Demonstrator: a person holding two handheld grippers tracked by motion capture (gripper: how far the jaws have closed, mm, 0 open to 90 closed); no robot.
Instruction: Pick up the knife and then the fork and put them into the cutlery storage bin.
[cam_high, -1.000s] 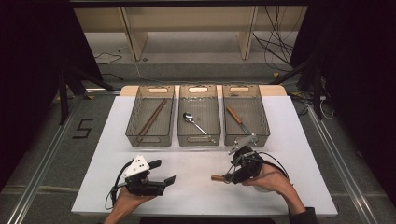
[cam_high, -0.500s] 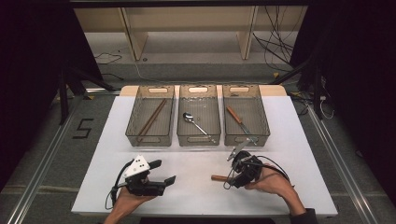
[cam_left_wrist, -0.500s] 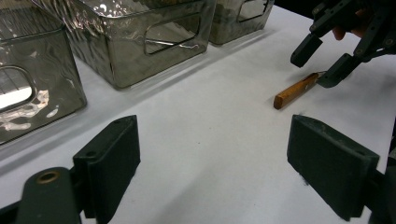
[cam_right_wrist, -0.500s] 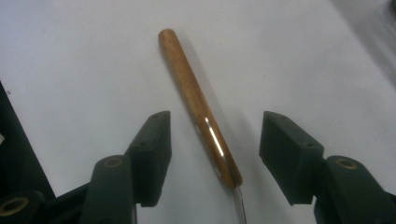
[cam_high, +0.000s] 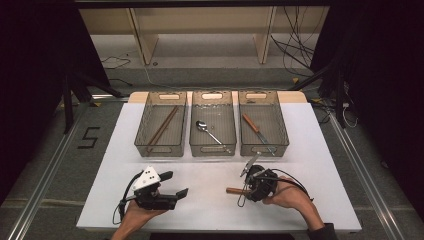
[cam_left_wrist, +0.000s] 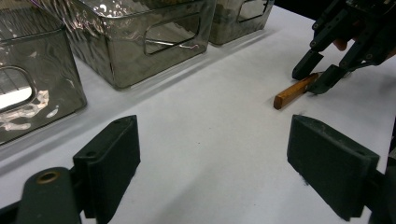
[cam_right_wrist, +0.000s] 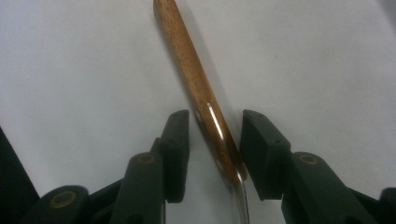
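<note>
Work in hand: we take it that we are picking up the wooden-handled utensil (cam_high: 235, 190) from the white surface (cam_high: 210, 210), probably to sort it into one of the three clear bins.
Utensil, place: it lies flat on the surface in front of the right-hand bin (cam_high: 263, 131), handle end pointing toward our left side, metal end under the right tool (cam_high: 248, 186).
Right tool: its jaws have just been closing and now straddle the utensil (cam_right_wrist: 201, 88) where wood meets metal neck. In the right gripper view a sliver of gap shows at each pad, so we judge it not yet gripped.
Left tool: the left tool (cam_high: 176, 183) rests low over bare surface, jaws spread wide, nothing between them.
Handling: we expect it to be light and stiff. The varnished wood looks smooth and the handle is rounded, so it may roll or twist between flat pads.
Where to hold: across the thick wood just above the neck, squarely, not on the thin metal.
Bins: the left bin (cam_high: 161, 131) holds chopsticks, the middle bin (cam_high: 212, 130) a spoon, the right-hand one a similar wooden-handled piece.
</note>
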